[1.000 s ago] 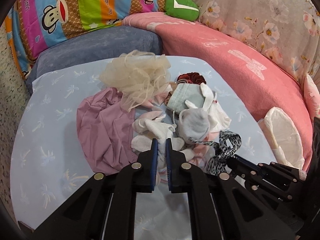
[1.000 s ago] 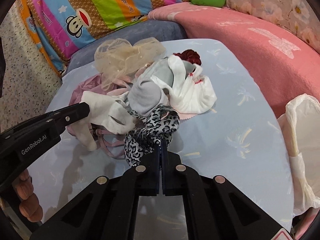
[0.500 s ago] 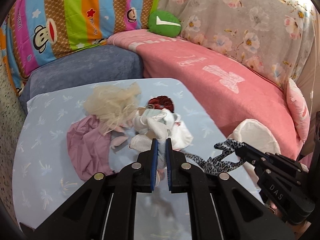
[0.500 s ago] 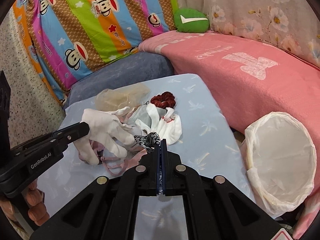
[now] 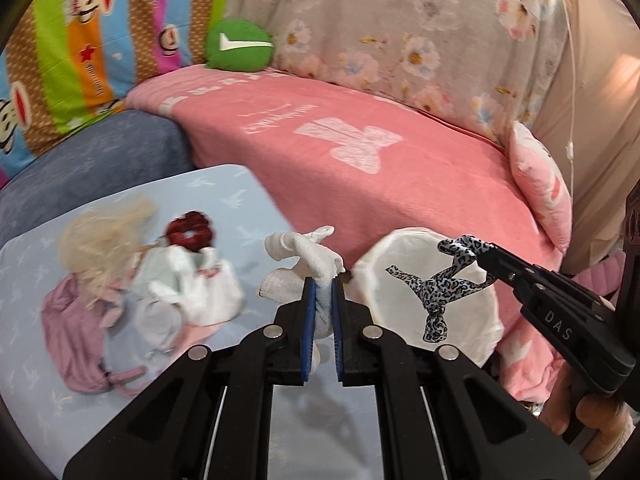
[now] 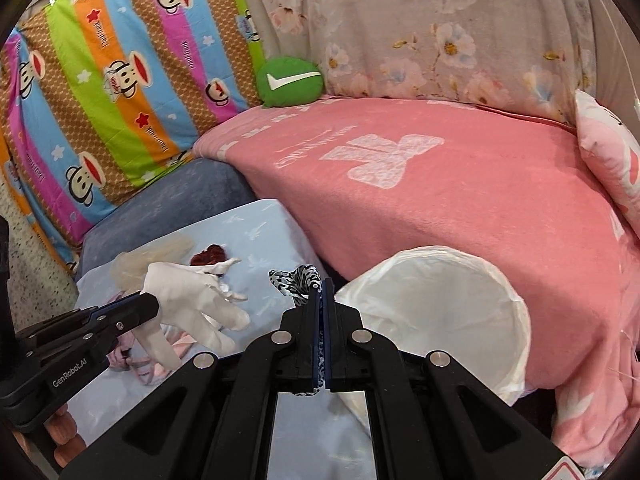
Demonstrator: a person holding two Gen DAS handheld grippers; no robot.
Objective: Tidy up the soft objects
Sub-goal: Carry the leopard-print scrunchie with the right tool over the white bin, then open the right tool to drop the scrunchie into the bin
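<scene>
Both items have left the pile: left gripper [image 5: 323, 280] jaws clamp the white glove [image 5: 304, 258]; right gripper [image 6: 320, 286] jaws, closed, hold the leopard scarf [image 5: 440, 286] over the white bin [image 5: 490, 320] beside the surface's right edge. Release comes next.

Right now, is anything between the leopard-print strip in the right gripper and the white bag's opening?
Nothing visible. The right gripper holds the leopard-print strip dangling in front of the white bag, whose mouth looks open and unblocked. The left gripper and its white glove sit beside the rim.
</scene>
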